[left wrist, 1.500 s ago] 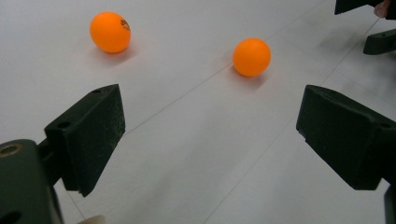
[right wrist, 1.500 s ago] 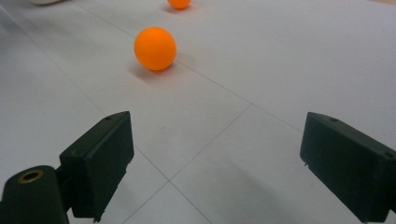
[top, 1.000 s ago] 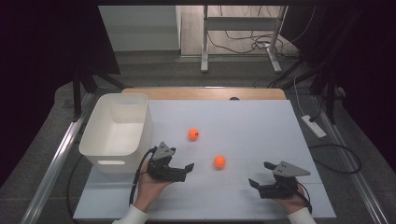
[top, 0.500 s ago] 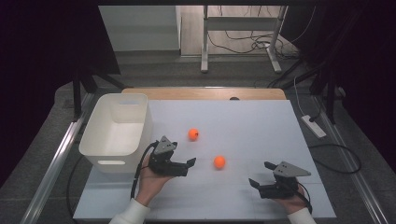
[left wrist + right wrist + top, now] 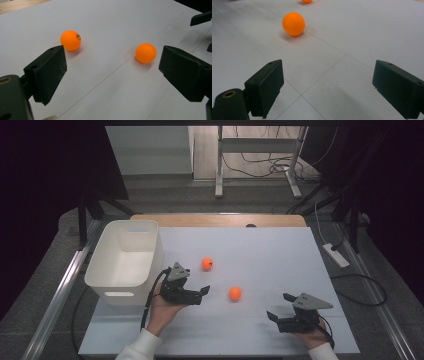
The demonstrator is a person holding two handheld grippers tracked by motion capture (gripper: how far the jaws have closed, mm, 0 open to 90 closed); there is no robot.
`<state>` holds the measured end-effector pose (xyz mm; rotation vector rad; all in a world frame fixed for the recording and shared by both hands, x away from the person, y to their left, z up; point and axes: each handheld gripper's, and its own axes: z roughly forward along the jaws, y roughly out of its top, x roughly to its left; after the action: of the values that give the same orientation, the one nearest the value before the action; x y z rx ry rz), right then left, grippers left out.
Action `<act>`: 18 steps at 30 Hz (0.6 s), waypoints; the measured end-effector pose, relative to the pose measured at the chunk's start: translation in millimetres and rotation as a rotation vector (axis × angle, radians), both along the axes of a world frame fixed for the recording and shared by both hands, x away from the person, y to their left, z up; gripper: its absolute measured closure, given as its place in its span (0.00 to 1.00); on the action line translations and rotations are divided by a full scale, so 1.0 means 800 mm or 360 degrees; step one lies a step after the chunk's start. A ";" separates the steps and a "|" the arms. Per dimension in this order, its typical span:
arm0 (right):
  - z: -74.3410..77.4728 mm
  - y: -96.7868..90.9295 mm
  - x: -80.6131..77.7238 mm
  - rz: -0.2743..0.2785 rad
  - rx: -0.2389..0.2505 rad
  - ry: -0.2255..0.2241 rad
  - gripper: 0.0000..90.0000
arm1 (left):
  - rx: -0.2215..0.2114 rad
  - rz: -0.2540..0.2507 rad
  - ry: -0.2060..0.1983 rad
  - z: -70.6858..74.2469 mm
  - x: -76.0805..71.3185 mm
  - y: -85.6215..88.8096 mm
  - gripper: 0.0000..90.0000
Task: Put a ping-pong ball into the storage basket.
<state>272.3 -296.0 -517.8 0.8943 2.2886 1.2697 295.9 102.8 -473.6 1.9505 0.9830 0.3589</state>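
- In the right gripper view, the far orange ball (image 5: pixel 307 1) is cut off by the top edge; just its lower part shows.
- The black print on that ball (image 5: pixel 70 40) in the left gripper view is too small to read.
- The right tongs (image 5: pixel 200 18) are clipped by the right edge there.
- In the high view, the person's sleeve (image 5: pixel 141 347) runs off the bottom.

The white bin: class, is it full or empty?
Empty. The white bin shows a bare floor in the high view; both orange balls lie outside on the table.
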 end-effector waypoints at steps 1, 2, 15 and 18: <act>0.000 0.000 0.000 0.0000 0.0000 0.0000 0.11 | 0.0005 0.0003 0.0004 -0.001 0.002 0.001 0.10; 0.000 0.000 0.000 0.0000 0.0000 0.0000 0.11 | 0.0004 0.0010 0.0012 -0.002 0.004 0.001 0.10; 0.000 0.000 0.001 -0.0001 -0.0006 0.0003 0.11 | 0.0009 0.0050 0.0069 -0.009 0.023 0.007 0.10; -0.001 0.000 0.001 0.0000 -0.0002 0.0003 0.11 | -0.0007 0.0050 0.0079 -0.008 0.026 0.007 0.10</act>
<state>272.8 -296.1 -518.2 0.8955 2.2905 1.2676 316.8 108.2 -479.9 1.9498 1.0463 0.3269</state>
